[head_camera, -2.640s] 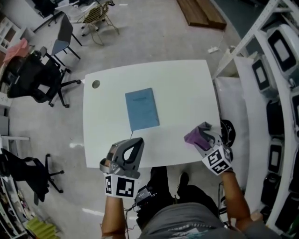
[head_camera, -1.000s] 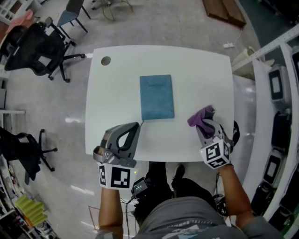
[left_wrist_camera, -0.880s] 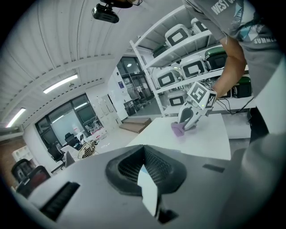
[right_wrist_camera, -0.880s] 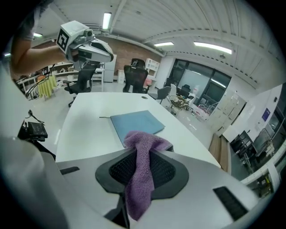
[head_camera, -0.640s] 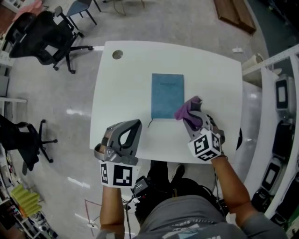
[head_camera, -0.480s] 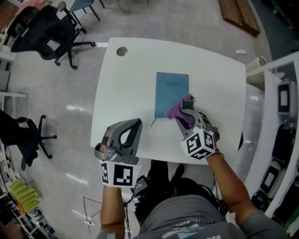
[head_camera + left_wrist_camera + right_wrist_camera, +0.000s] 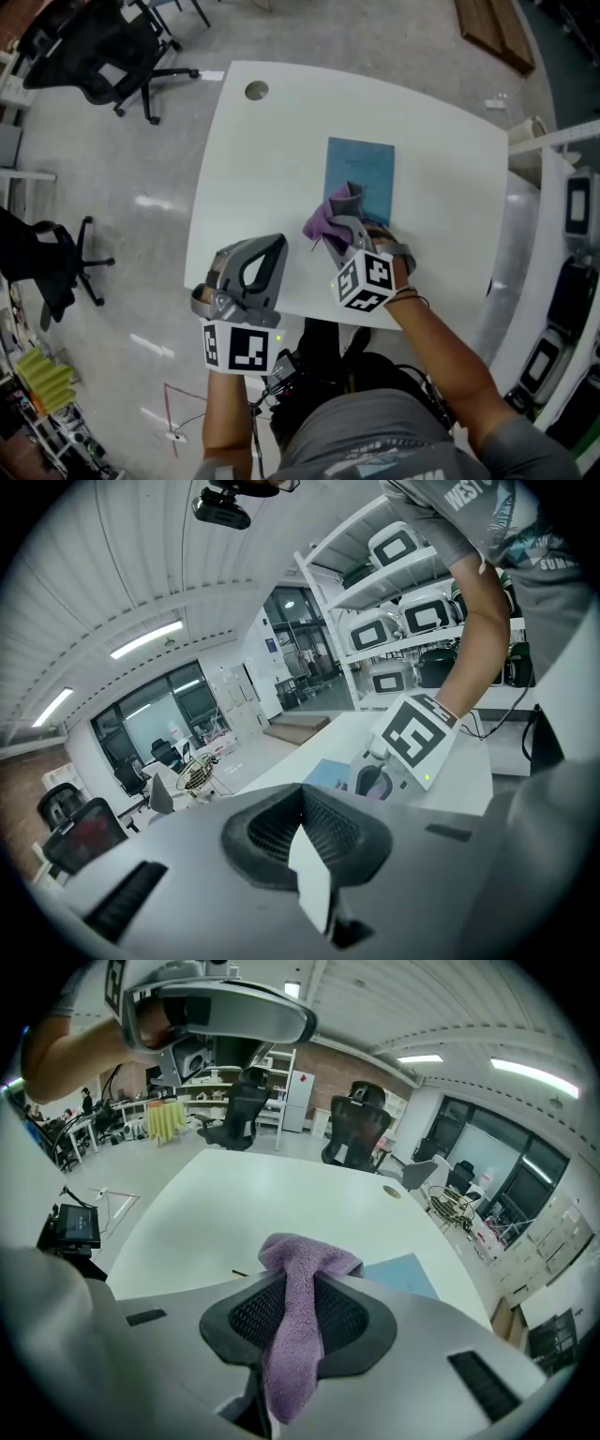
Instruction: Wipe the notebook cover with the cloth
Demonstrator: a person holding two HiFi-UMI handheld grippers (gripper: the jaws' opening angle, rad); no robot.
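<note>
Cloth point(image 7: 295, 1354) clamped in right claw point(image 7: 302, 1283) (head view: over notebook point(image 7: 370, 169) corner); left claw point(image 7: 307, 801) closed.

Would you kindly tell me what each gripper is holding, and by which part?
The right gripper pinches the purple terry cloth by a bunched fold; the left gripper is shut on nothing.
</note>
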